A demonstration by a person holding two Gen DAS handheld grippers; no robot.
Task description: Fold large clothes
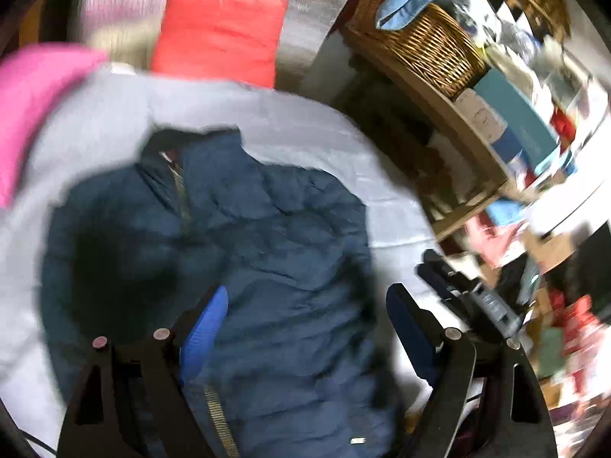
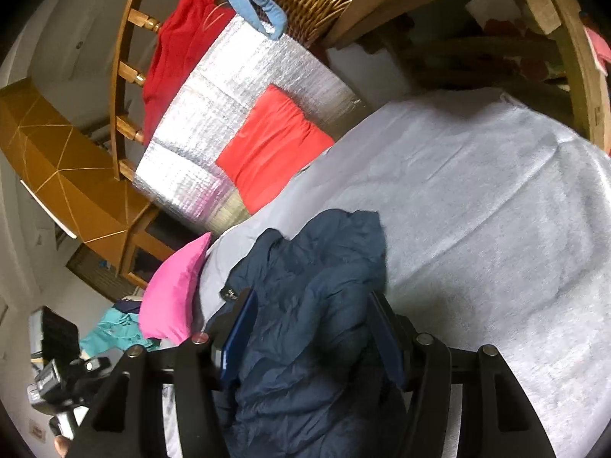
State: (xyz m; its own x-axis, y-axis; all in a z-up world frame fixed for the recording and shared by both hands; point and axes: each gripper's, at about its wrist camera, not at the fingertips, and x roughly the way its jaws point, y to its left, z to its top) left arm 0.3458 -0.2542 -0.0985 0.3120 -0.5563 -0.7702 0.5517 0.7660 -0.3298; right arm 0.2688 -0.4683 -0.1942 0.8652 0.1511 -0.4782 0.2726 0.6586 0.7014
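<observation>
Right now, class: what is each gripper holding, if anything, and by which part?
Left gripper: open above the jacket, holding nothing. Right gripper: jacket fabric bunched between its fingers, but an actual grip cannot be told.

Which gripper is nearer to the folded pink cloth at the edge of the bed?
Right. The right gripper straddles the navy jacket just beside the pink cloth. The left gripper hangs open over the jacket's middle, with the cloth far off.
</observation>
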